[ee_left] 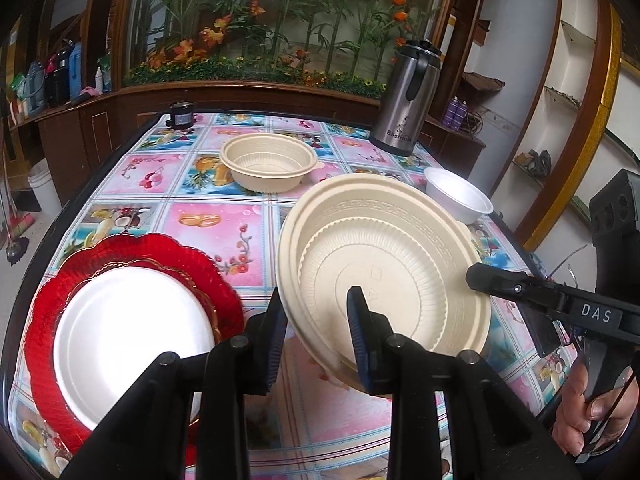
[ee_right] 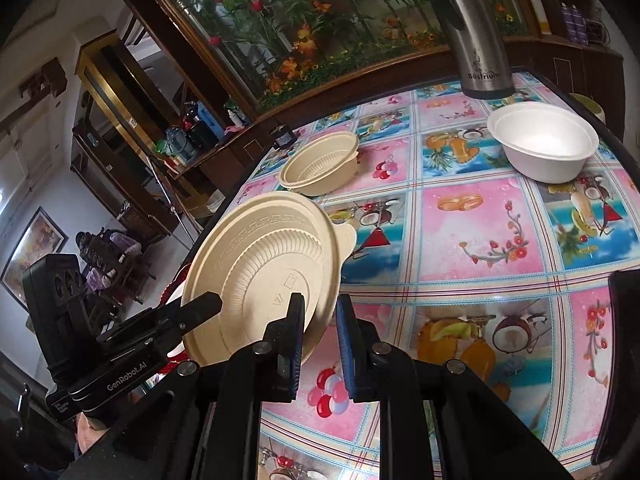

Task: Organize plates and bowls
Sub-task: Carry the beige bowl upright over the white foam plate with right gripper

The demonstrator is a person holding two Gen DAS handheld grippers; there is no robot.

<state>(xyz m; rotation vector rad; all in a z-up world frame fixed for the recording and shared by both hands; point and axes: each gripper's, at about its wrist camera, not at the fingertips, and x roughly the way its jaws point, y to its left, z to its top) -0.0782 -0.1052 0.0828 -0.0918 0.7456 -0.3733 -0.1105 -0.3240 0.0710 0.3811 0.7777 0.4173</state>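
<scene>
- Left wrist view: the left gripper (ee_left: 318, 332) is seen nearest, its jaws clamped on the near rim of a beige plate (ee_left: 380, 264), one finger under the rim and the other across its face.
- The beige plate is held tilted above the table (ee_left: 260, 420), its ribbed, patterned face turned toward the camera.
- The right gripper (ee_left: 486, 280) is seen at the plate's right edge, with one black finger laid across the rim.
- Right wrist view: the right gripper's jaws are likewise closed on the edge of the beige plate (ee_right: 264, 264), which is gripped from both sides.
- To the left, a white plate (ee_left: 132, 340) is stacked on a red scalloped plate (ee_left: 56, 296), which rests on the table.
- Farther back, a beige bowl (ee_left: 268, 166) is set near the table's middle.
- A white foam bowl (ee_left: 460, 196) is placed toward the right edge, partly hidden behind the raised plate in the left wrist view.
- At the far right corner, a steel thermos jug (ee_left: 404, 100) stands upright.
- A small dark jar (ee_left: 181, 114) stands at the far left edge of the table.
</scene>
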